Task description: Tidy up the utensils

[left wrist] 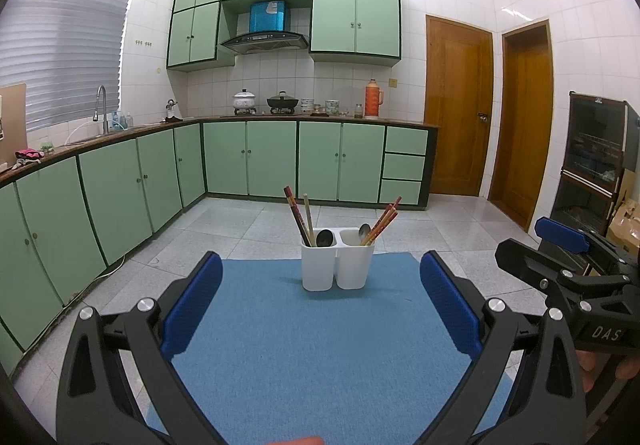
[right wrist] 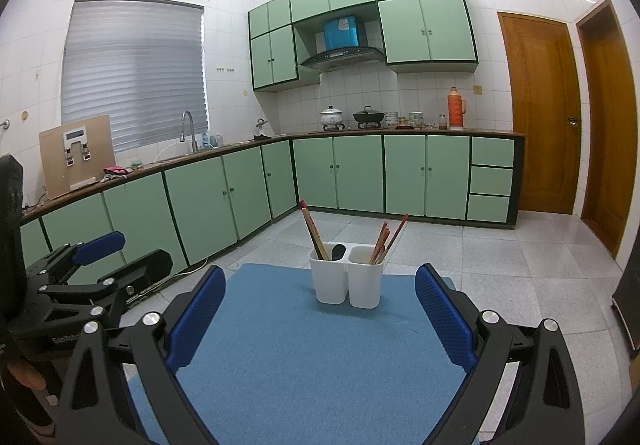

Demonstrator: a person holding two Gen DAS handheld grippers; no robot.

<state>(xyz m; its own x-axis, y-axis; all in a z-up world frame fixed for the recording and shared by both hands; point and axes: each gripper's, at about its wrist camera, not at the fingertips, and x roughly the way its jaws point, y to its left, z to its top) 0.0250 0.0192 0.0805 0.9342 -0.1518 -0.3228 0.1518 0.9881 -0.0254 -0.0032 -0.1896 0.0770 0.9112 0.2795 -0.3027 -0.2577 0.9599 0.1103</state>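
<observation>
I had both grippers held back from the work, side by side over the near half of the blue mat (left wrist: 304,345). The left gripper (left wrist: 320,301) had its two blue-padded fingers spread wide apart with nothing between them, and the right gripper (right wrist: 320,309) stood the same way, fingers wide and empty. Each wrist camera caught the other gripper at its edge.

The white holder (left wrist: 338,265) stood upright near the far edge of the mat, well apart from both sets of fingers. It had two compartments, joined side by side. In the left compartment I counted two chopsticks (left wrist: 299,215), one dark red and one pale, leaning toward the left, and one dark spoon (left wrist: 324,237) with its bowl just above the rim. In the right compartment I saw a bundle of reddish chopsticks (left wrist: 383,221) leaning to the right; I made out at least three, though they overlapped and I could not fix the number. One metal spoon (left wrist: 364,231) stood beside them in the left wrist view; from the right wrist view I could not pick it out.

Behind the mat ran the green cabinets (right wrist: 360,173), and on the counter I counted two pots (right wrist: 332,116) and one orange flask (right wrist: 455,108).
</observation>
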